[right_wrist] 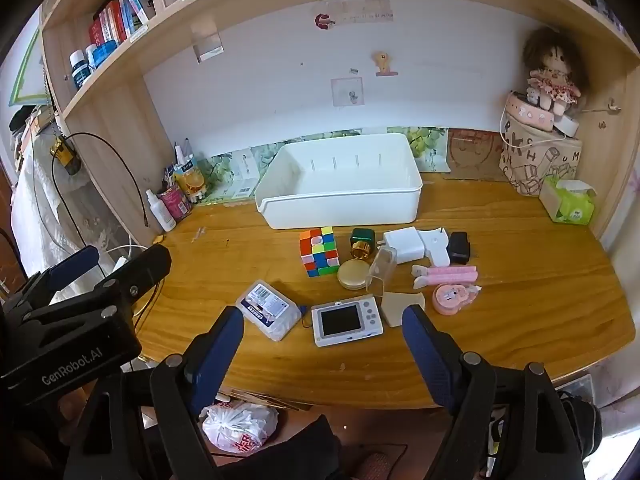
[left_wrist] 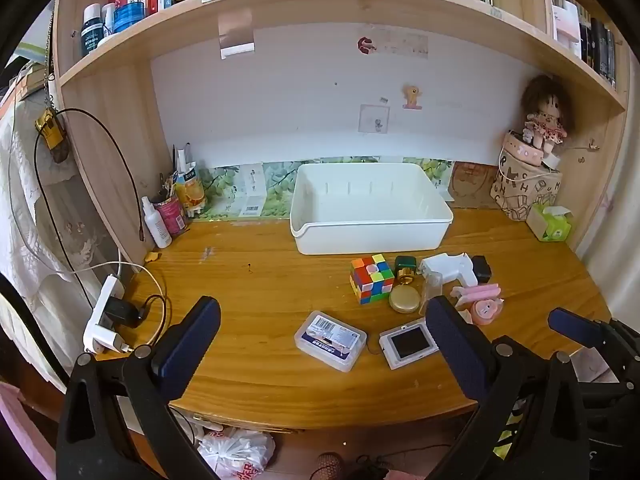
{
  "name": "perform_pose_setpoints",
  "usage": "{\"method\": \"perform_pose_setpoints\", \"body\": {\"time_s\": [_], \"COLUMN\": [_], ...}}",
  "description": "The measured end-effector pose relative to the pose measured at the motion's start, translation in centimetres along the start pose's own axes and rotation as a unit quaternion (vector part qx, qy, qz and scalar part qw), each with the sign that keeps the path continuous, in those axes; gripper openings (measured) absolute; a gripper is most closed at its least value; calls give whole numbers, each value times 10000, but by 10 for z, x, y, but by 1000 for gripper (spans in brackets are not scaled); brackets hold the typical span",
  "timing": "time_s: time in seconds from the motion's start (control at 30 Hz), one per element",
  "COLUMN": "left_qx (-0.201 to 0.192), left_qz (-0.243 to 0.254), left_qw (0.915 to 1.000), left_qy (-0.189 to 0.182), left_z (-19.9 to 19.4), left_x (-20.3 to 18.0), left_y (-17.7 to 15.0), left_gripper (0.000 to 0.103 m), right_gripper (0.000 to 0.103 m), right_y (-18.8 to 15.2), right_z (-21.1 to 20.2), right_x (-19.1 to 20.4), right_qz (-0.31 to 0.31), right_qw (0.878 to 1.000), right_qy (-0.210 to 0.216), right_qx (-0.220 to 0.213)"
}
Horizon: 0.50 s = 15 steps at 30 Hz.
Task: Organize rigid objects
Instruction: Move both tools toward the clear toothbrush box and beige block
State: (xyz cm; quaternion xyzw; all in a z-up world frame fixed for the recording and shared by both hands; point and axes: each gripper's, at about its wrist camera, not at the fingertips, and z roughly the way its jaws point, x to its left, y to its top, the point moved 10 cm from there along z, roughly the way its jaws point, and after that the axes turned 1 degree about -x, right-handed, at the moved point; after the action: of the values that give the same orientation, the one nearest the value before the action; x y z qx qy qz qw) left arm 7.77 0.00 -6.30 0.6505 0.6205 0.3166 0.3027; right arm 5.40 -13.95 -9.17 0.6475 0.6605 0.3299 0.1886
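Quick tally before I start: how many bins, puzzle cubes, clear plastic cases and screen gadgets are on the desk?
Bin: 1
Puzzle cube: 1
Clear cases: 2, labelled case, plain case
Screen gadget: 1
Total: 5

Black gripper frames, silver screws, dark-blue padded fingers, white "GenRobot.AI" lettering.

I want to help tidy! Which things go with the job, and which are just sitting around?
For the job: white bin, puzzle cube, clear card box, small white camera, gold tin, pink tape roller.

Just lying about: doll, tissue box, spray bottle.
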Motion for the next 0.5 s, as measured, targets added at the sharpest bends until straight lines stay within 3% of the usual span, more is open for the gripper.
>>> {"method": "perform_pose_setpoints", "body": {"time_s": [0.3, 0.5], "left_qx": [4, -24], "left_qz": [-21, -117], "left_qw": [10000, 9993], "left_qy": [-69, -360], "left_z": [6, 8], "left_x": [-6, 19], "left_y": [-8, -4], "left_gripper": [102, 102], "right_gripper": [82, 82], "right_y": [-1, 1], "right_z": [1, 3], "right_x": [10, 24], "right_qz": [10, 40], "right_qw": [10000, 9998], "right_qy": [-54, -213], "right_qx": [-3, -16]}}
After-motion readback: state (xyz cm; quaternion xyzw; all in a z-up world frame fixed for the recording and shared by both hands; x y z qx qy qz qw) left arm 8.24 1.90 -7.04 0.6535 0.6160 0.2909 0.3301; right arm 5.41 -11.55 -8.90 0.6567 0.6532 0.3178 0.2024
